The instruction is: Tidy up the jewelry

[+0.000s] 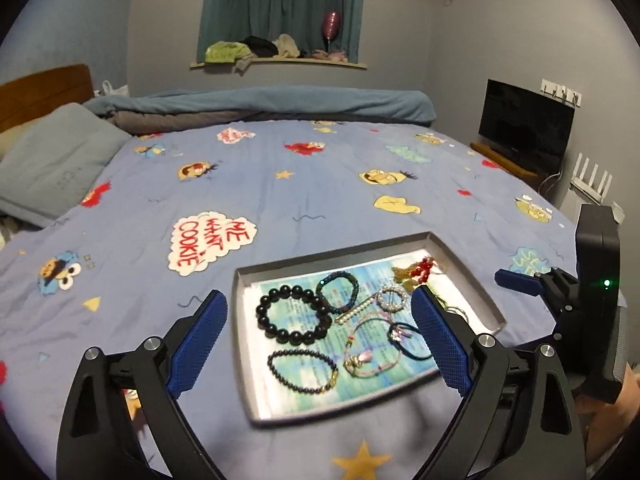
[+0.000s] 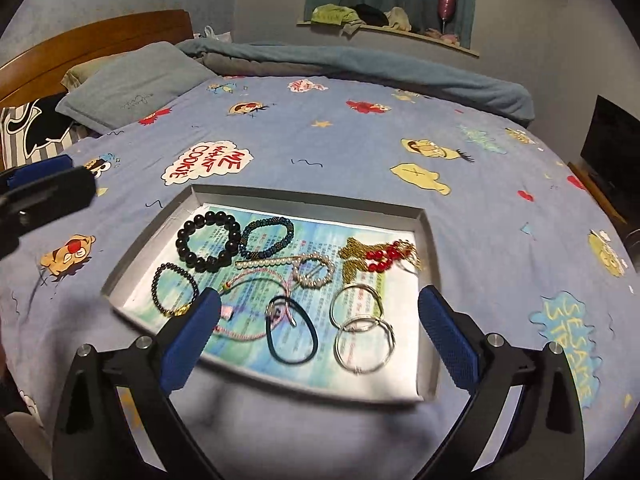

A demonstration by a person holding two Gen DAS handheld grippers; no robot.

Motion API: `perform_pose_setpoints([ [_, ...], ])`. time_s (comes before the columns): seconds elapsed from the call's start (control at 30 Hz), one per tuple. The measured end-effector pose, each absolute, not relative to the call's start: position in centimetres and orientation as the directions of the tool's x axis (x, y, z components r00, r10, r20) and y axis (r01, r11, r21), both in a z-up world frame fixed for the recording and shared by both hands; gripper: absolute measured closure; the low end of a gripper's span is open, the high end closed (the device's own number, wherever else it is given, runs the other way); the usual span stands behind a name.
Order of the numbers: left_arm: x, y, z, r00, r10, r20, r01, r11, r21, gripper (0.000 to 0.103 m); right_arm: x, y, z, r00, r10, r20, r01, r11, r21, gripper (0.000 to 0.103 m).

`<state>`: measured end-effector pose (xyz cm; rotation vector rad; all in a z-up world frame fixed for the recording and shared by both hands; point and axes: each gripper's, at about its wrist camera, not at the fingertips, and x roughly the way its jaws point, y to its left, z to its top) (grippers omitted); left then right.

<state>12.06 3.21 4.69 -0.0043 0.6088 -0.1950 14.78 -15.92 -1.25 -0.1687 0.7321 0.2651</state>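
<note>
A shallow grey tray (image 1: 240,332) (image 2: 426,236) lined with a printed blue-green sheet lies on the bed. It holds several pieces: a big black bead bracelet (image 1: 294,312) (image 2: 208,240), a dark teal beaded bracelet (image 1: 338,290) (image 2: 267,237), a thin dark bead bracelet (image 1: 303,370) (image 2: 175,289), a pearl piece (image 1: 390,300) (image 2: 314,270), a red-and-gold cluster (image 1: 416,270) (image 2: 380,258), a dark hair tie (image 2: 292,330) and two silver hoops (image 2: 362,330). My left gripper (image 1: 318,340) hangs open above the tray's near side, holding nothing. My right gripper (image 2: 320,334) is open too, empty.
The tray rests on a blue cartoon-print bedsheet (image 1: 280,200). A grey pillow (image 2: 132,84) and wooden headboard (image 2: 100,40) lie far left, a rolled blanket (image 1: 260,100) along the far edge. A black monitor (image 1: 524,124) stands on the right. The other gripper (image 1: 560,292) (image 2: 40,196) shows at each view's side.
</note>
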Motion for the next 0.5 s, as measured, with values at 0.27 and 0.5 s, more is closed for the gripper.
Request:
perform_pose_setpoints([
  [0.27, 8.1, 3.2, 6.0, 0.815, -0.173, -0.554, 0.187, 0.982, -0.032, 0.006, 10.7, -16.9, 0.7, 0.727, 0.179, -0.662, -0.288, 0.956, -0.057, 0.006],
  [0.5, 5.1, 3.2, 4.5, 0.814, -0.154, -0.561, 0.173, 0.985, -0.018, 0.006, 7.5, -17.9, 0.4, 0.732, 0.156, -0.663, -0.271, 0.96, -0.074, 0.006],
])
